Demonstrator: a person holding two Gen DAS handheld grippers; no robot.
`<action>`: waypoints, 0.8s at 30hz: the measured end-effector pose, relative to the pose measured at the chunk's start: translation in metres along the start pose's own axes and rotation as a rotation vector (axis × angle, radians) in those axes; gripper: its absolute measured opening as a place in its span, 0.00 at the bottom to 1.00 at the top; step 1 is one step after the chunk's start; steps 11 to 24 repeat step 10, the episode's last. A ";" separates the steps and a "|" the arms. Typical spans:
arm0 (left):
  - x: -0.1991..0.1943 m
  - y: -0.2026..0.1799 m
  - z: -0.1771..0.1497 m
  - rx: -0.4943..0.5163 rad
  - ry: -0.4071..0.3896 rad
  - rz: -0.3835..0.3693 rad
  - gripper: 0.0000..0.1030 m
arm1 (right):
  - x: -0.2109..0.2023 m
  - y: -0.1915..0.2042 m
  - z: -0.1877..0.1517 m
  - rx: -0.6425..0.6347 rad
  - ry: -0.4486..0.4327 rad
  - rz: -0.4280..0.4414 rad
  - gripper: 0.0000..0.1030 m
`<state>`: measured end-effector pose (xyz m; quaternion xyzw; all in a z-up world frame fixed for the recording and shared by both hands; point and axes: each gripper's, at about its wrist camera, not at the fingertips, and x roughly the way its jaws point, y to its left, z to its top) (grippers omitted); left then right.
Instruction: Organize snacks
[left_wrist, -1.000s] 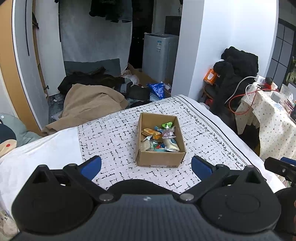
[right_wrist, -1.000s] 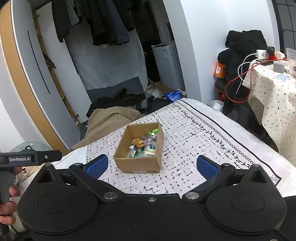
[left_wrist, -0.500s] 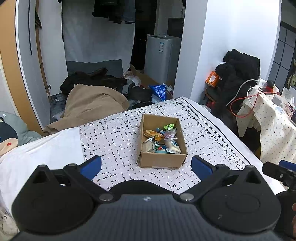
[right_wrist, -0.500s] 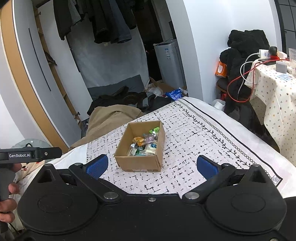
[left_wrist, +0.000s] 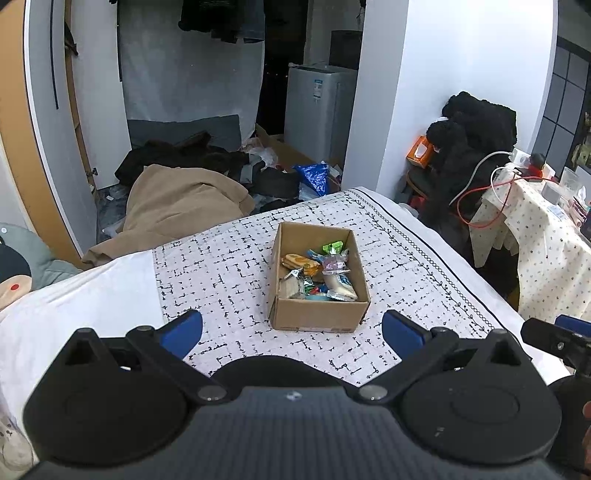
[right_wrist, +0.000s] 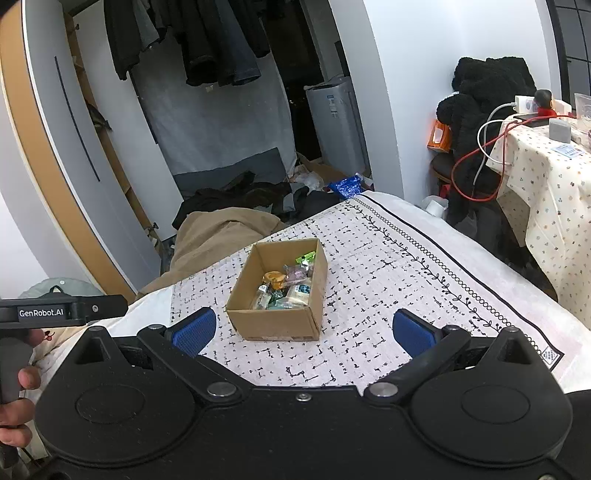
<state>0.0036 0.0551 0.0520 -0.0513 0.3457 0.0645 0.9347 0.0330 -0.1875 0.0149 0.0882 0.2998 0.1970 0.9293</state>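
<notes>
Cluttered bedroom, seen from two cameras held low over a wide bed (left_wrist: 92, 306) whose white cover carries a panel of small black dashes (right_wrist: 369, 266). Beyond the bed's far edge, dark clothes hang in an open wardrobe (right_wrist: 192, 40), a rumpled tan blanket (left_wrist: 177, 206) lies heaped on the floor among scattered garments, and a white boxy appliance (left_wrist: 317, 107) stands against the back wall. To the right, a side table under a cream dotted cloth (right_wrist: 546, 177) holds a white power strip with red and white cables trailing off it, next to a chair piled with black fleece clothing (left_wrist: 472, 140).

Near the middle of the patterned panel sits an open brown cardboard box (left_wrist: 317, 314). Inside it, packed toward its right half, lie small wrapped snacks (left_wrist: 317, 273) in green, orange, purple, teal and silver wrappers; its left half shows bare cardboard.

Left gripper (left_wrist: 291, 332), black with blue pads, hovers over the near edge of the bed with its fingers spread wide and nothing between them, the box well ahead and centred in the gap. Right gripper (right_wrist: 303, 330) hovers likewise, fingers spread wide and empty, the box ahead and slightly left. At the left edge of the right camera's view, a person's hand (right_wrist: 16, 413) grips the other tool's grey handle.
</notes>
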 end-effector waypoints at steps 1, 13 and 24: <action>0.000 0.000 0.000 0.001 -0.001 -0.002 1.00 | 0.000 0.001 0.000 -0.001 0.000 0.000 1.00; 0.003 -0.001 0.001 -0.003 -0.009 -0.009 1.00 | 0.007 0.000 -0.001 0.000 0.013 0.002 1.00; 0.003 -0.001 0.001 -0.003 -0.009 -0.009 1.00 | 0.007 0.000 -0.001 0.000 0.013 0.002 1.00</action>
